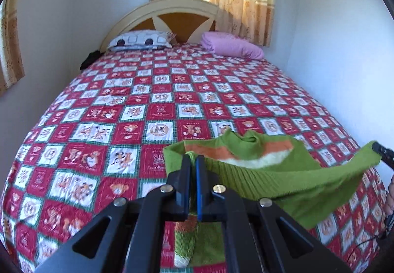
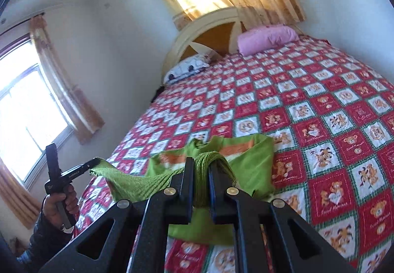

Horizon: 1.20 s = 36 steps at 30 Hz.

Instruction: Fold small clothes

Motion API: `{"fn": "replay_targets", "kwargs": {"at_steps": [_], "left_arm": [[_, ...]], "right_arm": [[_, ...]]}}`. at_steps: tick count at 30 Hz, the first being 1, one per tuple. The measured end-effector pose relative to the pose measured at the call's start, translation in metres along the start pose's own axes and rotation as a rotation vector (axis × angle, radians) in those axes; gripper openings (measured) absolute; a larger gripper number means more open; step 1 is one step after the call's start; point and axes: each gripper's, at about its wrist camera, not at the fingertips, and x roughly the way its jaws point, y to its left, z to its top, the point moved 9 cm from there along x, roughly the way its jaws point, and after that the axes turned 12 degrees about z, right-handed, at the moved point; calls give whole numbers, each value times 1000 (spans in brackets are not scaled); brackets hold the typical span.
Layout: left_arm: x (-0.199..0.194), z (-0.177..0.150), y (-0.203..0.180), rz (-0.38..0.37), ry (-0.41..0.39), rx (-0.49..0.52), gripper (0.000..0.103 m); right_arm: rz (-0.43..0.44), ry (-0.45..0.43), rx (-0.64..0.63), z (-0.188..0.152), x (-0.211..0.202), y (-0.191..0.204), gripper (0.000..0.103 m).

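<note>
Both hand-held grippers, left (image 1: pixel 193 162) and right (image 2: pixel 200 167), are clamped on the green sweater's (image 1: pixel 258 174) ribbed hem, held over the near bed (image 1: pixel 147 100). Looks mid-fold; next it needs laying down flat.

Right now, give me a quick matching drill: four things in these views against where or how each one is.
Things:
1. sweater
2. pink pillow
3. patterned pillow
4. left tongs

States:
A. at the headboard, window side
B. shut on the ribbed hem
C. held up over the quilt by both tongs
D. at the headboard, beside the pink one

Pairs: 1-C, 2-A, 3-D, 4-B
</note>
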Motion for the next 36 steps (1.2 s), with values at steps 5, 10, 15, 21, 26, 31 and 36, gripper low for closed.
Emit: {"fn": "replay_targets", "kwargs": {"at_steps": [5,10,15,21,26,31,36], "left_arm": [[56,3,-7,26,81,8,4],[103,-19,-11,64,164,22,4],[142,-40,2,183,222,14,14],[131,-42,30,240,168,-43,64],[126,-41,24,231,130,18,64],[139,-40,-7,214,122,106,64],[160,-37,-34,238,103,238,46]], "right_arm": [[-48,45,57,8,38,-41,9],[-91,111,94,2,78,-78,9],[-122,173,102,0,126,-113,13],[-217,115,57,16,129,-143,74],[-286,132,27,3,112,-159,74],[-279,231,-49,-13,134,-156,74],[-337,345,-91,-20,171,-170,51]]}}
